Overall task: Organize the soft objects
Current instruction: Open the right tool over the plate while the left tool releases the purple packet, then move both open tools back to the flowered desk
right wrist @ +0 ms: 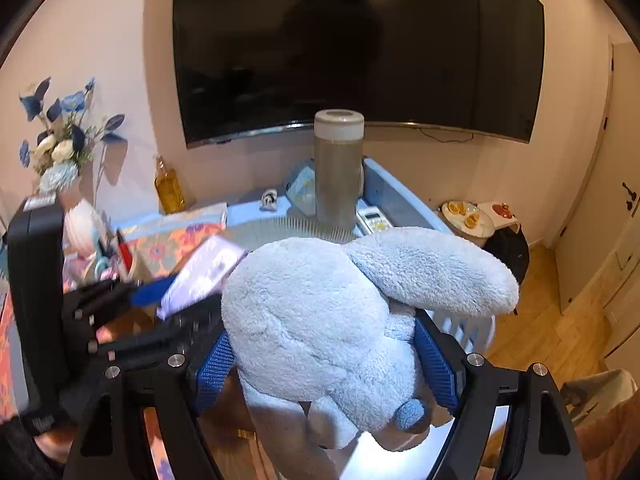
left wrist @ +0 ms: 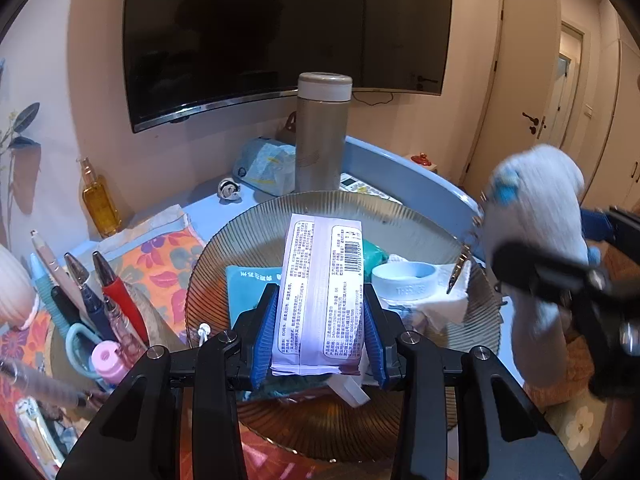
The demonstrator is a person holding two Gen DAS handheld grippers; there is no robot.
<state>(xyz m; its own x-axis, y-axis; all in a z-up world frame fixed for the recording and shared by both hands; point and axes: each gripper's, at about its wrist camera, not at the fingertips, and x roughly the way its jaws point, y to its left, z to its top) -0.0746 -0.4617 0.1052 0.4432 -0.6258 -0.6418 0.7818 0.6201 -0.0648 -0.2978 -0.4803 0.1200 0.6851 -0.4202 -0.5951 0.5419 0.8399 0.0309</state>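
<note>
My left gripper (left wrist: 320, 312) is shut on a lilac pack of wet wipes (left wrist: 320, 292), held back side up above a ribbed glass plate (left wrist: 248, 240). The pack also shows in the right wrist view (right wrist: 200, 276). On the plate lie a teal packet (left wrist: 252, 284), a pale blue ring (left wrist: 404, 282) and crumpled white tissue (left wrist: 436, 304). My right gripper (right wrist: 320, 356) is shut on a pale blue plush bunny (right wrist: 320, 320) with a long ear (right wrist: 436, 272). The bunny shows blurred at the right in the left wrist view (left wrist: 536, 208).
A beige thermos (left wrist: 322, 132) stands behind the plate on the blue table (left wrist: 400, 168). A tissue pack (left wrist: 264, 164), a remote (left wrist: 360, 186), an oil bottle (left wrist: 98, 200), a floral cloth (left wrist: 160, 256) and a holder of pens (left wrist: 92, 296) are nearby. A flower vase (right wrist: 60, 152) stands left.
</note>
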